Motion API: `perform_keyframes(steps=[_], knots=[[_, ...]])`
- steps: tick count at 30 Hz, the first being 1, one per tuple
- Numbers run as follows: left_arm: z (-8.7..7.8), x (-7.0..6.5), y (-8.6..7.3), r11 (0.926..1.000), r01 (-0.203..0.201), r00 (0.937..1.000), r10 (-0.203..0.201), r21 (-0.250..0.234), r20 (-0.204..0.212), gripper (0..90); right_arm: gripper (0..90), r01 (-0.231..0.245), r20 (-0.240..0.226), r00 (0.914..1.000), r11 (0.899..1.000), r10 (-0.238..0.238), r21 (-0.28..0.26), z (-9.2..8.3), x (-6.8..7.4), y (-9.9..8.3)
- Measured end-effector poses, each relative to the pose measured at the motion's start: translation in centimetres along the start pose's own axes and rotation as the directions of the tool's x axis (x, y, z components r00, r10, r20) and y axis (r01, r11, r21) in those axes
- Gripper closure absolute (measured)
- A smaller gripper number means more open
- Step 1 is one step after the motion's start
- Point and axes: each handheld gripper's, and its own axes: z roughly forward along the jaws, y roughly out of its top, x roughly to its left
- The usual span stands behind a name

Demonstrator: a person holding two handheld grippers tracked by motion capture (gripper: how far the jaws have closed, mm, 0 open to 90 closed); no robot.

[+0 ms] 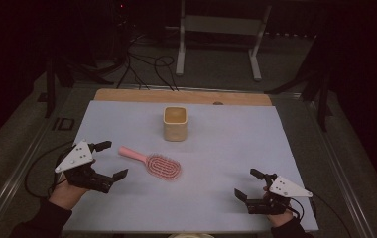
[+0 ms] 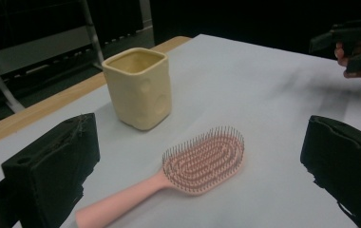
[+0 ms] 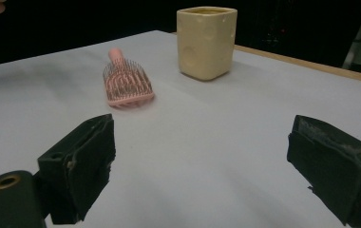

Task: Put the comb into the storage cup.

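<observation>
Risk: we judged the main hazard to be a glancing grip on the pink plastic paddle hairbrush (image 1: 153, 163); its handle is slim and lay flat on the sheet, so a jaw coming down off-centre could push it sideways instead of lifting it.
Second risk: the cream-yellow square ceramic cup (image 1: 175, 123) stood at about twelve o'clock from the brush, near but apart; we thought a careless swing with the brush could tip it.
Left gripper (image 1: 108, 161): we saw its jaws spread wide, holding nothing and touching nothing, aimed at the brush handle from nine o'clock.
Right gripper (image 1: 248, 184): its jaws were likewise released and empty, resting near the front edge at about four o'clock from the brush, well apart from it.
Brush position: it lay bristles up on the pale blue-white sheet (image 1: 226, 148), the handle pointing to ten o'clock and the head toward four.
Left gripper view: the brush (image 2: 188, 171) sat between the two black jaws, with the cup (image 2: 138, 88) beyond.
</observation>
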Motion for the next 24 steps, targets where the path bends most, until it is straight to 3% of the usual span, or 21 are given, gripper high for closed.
perform_keyframes(steps=[11, 15, 24], knots=[[1.1, 1.0, 0.6, 0.9997, 0.003, 1.0000, -0.004, 0.024, 0.005, 0.1, 8.8, -0.003, 0.000, 1.0000, 1.000, 0.003, -0.001, 0.0, 0.0, 0.0], [1.6, 1.3, 0.6, 0.9986, 0.007, 1.0000, -0.006, 0.052, -0.005, 0.1, 8.8, -0.005, 0.000, 1.0000, 1.000, 0.005, -0.005, 0.0, 0.0, 0.0], [2.8, 2.3, 0.4, 0.9983, 0.019, 0.9992, -0.017, 0.056, -0.037, 0.2, 8.8, -0.010, 0.003, 0.9999, 1.000, 0.010, -0.012, -0.2, 0.0, 0.1]])
